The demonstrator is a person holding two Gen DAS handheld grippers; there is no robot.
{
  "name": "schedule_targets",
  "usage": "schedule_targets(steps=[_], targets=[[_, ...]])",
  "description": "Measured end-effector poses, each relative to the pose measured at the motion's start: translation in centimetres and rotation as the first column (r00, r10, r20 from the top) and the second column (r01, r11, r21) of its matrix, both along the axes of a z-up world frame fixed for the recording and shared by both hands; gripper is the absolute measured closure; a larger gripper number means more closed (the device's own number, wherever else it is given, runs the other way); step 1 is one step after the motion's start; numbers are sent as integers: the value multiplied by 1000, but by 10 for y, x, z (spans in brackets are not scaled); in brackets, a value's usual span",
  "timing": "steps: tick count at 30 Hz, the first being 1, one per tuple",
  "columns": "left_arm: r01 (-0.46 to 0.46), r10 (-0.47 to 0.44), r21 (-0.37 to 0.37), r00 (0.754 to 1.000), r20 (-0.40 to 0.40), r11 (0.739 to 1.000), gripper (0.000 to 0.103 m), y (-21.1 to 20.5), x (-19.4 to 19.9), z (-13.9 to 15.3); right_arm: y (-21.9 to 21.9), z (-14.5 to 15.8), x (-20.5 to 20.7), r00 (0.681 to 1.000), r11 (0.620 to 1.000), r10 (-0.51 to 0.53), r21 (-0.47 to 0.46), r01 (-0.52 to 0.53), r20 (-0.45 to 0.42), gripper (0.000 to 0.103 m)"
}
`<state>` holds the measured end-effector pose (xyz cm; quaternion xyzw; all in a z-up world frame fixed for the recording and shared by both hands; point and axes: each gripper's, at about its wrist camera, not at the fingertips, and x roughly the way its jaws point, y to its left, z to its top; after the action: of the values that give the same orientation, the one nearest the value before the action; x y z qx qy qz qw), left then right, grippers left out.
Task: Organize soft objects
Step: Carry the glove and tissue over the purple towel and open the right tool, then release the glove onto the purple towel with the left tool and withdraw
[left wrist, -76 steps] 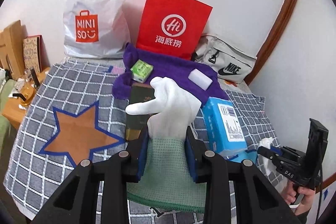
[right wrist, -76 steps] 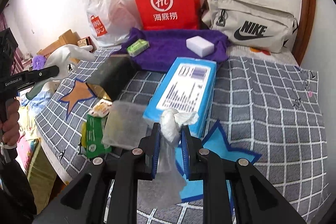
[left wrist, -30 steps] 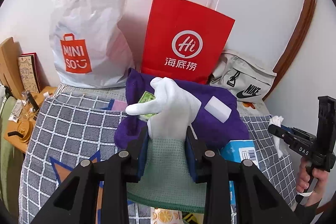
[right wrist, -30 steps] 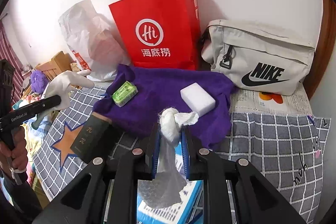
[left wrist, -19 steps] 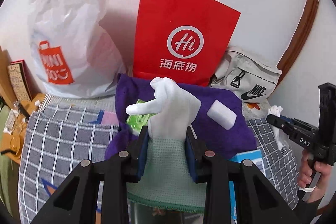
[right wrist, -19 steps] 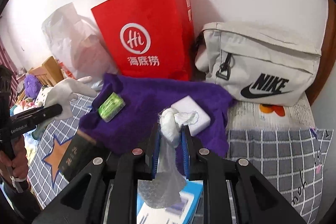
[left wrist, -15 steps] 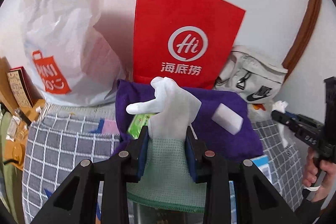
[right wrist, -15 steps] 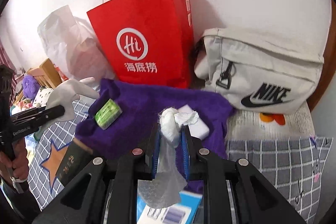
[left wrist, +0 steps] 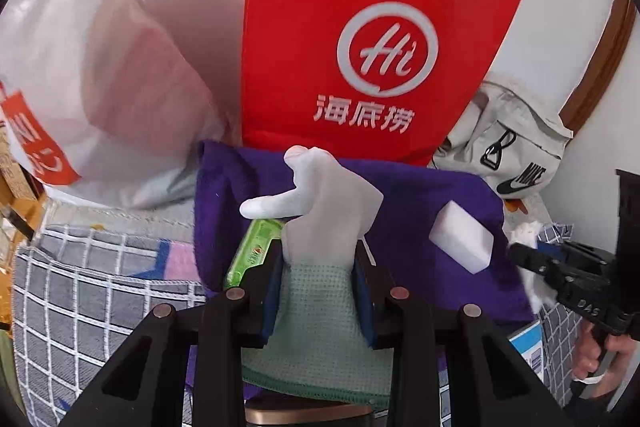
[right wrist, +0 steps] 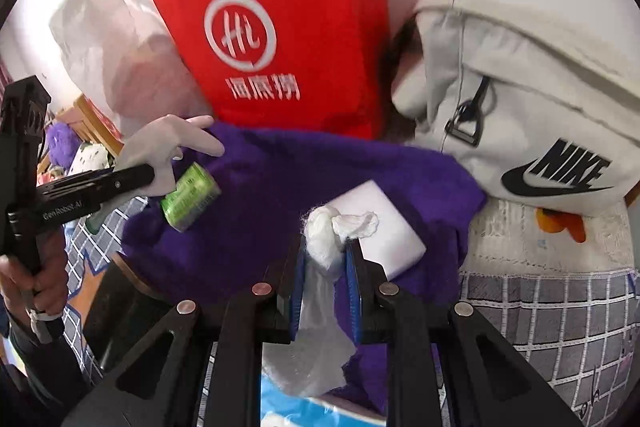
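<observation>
**Two grippers, each clenched on a soft item above the purple towel**

Two black fingers of the left gripper (left wrist: 318,281) fill the bottom of the left wrist view, pinched on the green knitted cuff of a white rubber-coated work glove (left wrist: 320,203). The glove's fingers stick up and out to the left. Behind it a purple fluffy towel (left wrist: 412,195) is spread on the grey checked bedcover (left wrist: 100,287), with a white rectangular sponge block (left wrist: 460,241) and a small green packet (left wrist: 250,253) lying on it. A red paper shopping bag (left wrist: 360,39) stands against the wall just behind the towel, a white plastic shopping bag (left wrist: 100,67) to its left and a beige Nike waist bag (left wrist: 512,151) to its right.

From the right wrist view, the right gripper (right wrist: 326,277) is clamped on a crumpled white plastic wrap (right wrist: 324,247), bunched above the fingertips and trailing below them. It hangs over the towel's near part, just in front of the sponge block. At the left edge the other gripper holds the glove above the green packet. A blue printed box (right wrist: 288,407) shows at the bottom.
</observation>
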<state>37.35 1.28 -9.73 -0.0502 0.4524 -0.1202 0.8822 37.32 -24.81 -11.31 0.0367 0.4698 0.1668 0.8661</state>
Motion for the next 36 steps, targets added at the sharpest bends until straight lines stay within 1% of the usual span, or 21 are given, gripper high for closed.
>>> schedule_targets(steps=[2, 8, 15, 24, 25, 27, 28, 29, 30, 32, 34, 35, 36], targets=[[0, 0, 8, 1000, 4, 1000, 72, 0, 1, -1, 2, -10, 4, 999, 1000, 15, 13, -14, -30, 84], [11, -11, 5, 999, -31, 1000, 72, -1, 9, -12, 7, -31, 13, 997, 1000, 13, -9, -14, -74, 84], [24, -22, 27, 996, -85, 999, 72, -8, 16, -30, 18, -50, 17, 994, 997, 23, -68, -30, -110, 84], [20, -14, 42, 991, -132, 999, 70, -10, 20, -41, 19, -59, 21, 991, 997, 16, -79, -26, -134, 83], [22, -16, 43, 991, -134, 999, 69, -11, 20, -42, 20, -59, 22, 991, 997, 14, -77, -25, -137, 81], [22, -15, 51, 989, -146, 998, 63, -14, 21, -44, 20, -60, 22, 989, 997, 16, -70, -27, -145, 75], [21, -13, 52, 988, -152, 998, 62, -15, 22, -44, 20, -60, 23, 989, 997, 18, -69, -28, -144, 70], [20, -11, 51, 987, -161, 999, 61, -16, 23, -45, 21, -60, 22, 990, 997, 18, -71, -28, -138, 62], [21, -12, 52, 986, -168, 998, 58, -16, 23, -46, 21, -59, 22, 991, 997, 20, -71, -30, -134, 58], [20, -9, 62, 985, -174, 998, 53, -18, 23, -46, 19, -53, 19, 992, 998, 31, -58, -39, -122, 46], [14, -2, 75, 986, -169, 997, 46, -22, 23, -43, 20, -46, 16, 994, 997, 25, -65, -31, -102, 39], [14, 0, 83, 986, -164, 996, 42, -24, 22, -40, 20, -43, 15, 995, 997, 22, -68, -28, -95, 38], [13, 2, 91, 988, -156, 996, 41, -25, 20, -38, 21, -38, 13, 996, 997, 21, -69, -26, -83, 38]])
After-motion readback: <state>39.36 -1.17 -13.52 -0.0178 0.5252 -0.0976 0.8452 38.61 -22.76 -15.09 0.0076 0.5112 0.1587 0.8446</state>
